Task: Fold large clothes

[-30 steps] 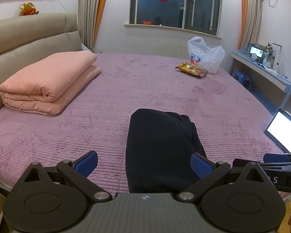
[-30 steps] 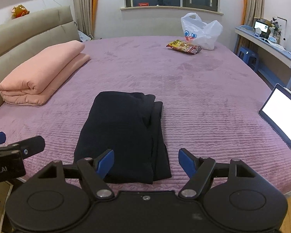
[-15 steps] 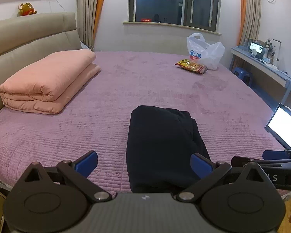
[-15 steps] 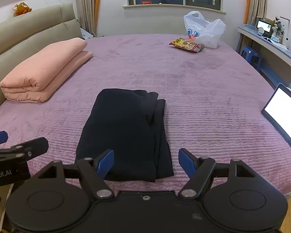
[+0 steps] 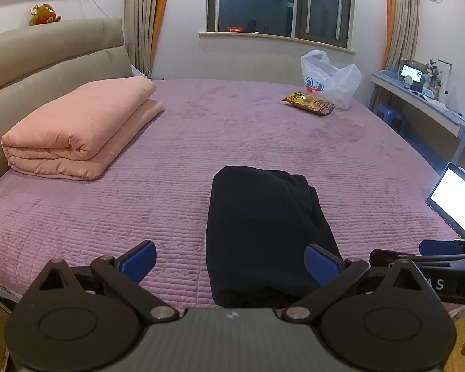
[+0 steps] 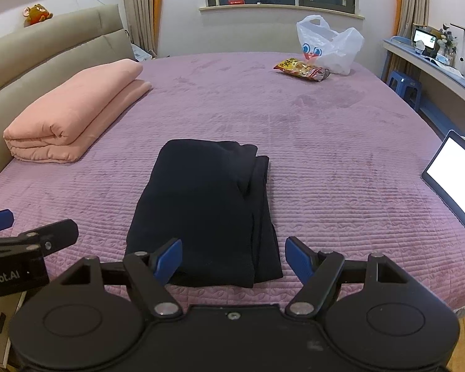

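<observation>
A dark navy garment [image 5: 260,232] lies folded into a long rectangle near the front edge of the purple bed [image 5: 232,130]; it also shows in the right wrist view [image 6: 204,210]. My left gripper [image 5: 231,260] is open and empty, held just before the garment's near end. My right gripper [image 6: 234,260] is open and empty, also at the garment's near end. Each gripper's side shows in the other's view, the right one [image 5: 443,254] and the left one [image 6: 21,241].
A folded pink quilt [image 5: 77,130] lies at the left by the headboard. A white plastic bag [image 5: 328,80] and a snack packet [image 5: 308,102] sit at the far side. A lit tablet [image 5: 455,201] lies at the bed's right edge. A desk [image 5: 424,105] stands on the right.
Both grippers have lifted and drawn back slightly, so the garment sits a little further off. The garment has not moved. Both stay open.
</observation>
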